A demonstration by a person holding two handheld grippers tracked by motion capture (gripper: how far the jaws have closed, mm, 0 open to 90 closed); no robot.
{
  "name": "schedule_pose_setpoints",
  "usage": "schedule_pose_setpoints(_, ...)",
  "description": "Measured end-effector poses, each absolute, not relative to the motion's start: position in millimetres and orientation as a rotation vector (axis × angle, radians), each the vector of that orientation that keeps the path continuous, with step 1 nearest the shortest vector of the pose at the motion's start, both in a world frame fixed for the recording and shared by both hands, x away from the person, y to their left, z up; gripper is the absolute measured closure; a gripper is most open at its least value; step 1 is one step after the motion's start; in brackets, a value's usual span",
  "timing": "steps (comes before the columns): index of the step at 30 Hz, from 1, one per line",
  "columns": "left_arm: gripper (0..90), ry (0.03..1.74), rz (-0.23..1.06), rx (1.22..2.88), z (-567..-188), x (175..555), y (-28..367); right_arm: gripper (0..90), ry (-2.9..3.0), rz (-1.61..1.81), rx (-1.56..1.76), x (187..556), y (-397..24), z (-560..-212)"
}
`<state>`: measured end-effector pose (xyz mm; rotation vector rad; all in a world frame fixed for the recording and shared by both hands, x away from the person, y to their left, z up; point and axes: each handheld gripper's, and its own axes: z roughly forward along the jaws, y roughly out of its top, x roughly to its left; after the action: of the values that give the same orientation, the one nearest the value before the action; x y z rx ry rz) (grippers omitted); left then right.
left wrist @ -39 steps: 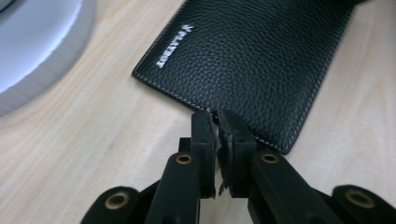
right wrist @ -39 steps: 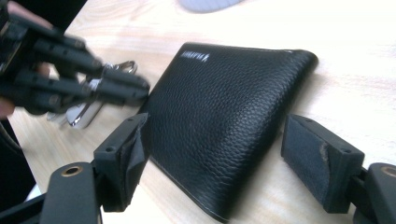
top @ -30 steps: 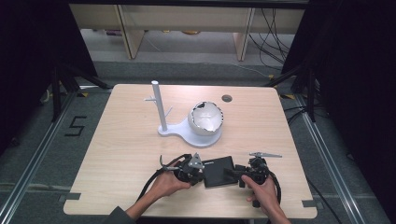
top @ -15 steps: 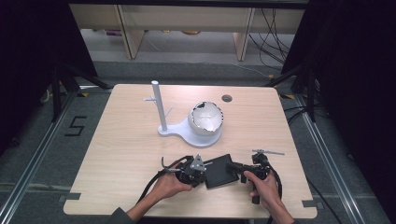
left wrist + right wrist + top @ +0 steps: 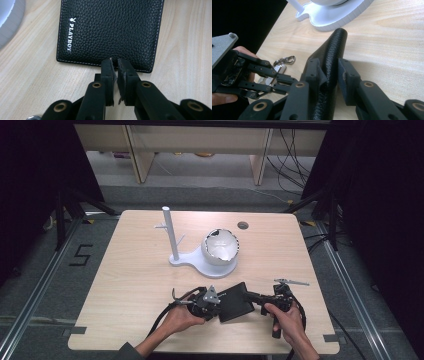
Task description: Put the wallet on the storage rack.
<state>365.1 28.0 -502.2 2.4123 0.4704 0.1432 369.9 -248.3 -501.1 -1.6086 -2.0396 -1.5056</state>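
We cannot see how much of the black leather wallet (image 5: 235,301) lies under the two grippers in the high view; it sits on the near part of the light wooden table (image 5: 130,285), between the hands. Left gripper (image 5: 114,62): jaws nearly together at the wallet's stitched edge, and we cannot tell whether they pinch it. Right gripper (image 5: 329,72): jaws have just been closing, wallet edge between them, pads on the leather. A white stand (image 5: 200,251) is mid-table; a grey floor and dark curtains surround the table.

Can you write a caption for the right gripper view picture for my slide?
Right claw pinching a black wallet by its edge on the wooden table, left claw close by.
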Motion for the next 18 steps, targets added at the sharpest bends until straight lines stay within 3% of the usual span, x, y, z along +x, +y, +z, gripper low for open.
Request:
schedule_pose_setpoints(12,81.0,0.476,0.153,2.409,-502.3,363.5,28.2,79.9,-2.191,-1.583,-1.543,365.3,-238.6,-490.3)
schedule_pose_setpoints(18,70.7,0.476,0.183,2.413,-498.2,361.4,31.2,81.2,-2.224,-1.602,-1.509,366.4,-235.1,-485.7)
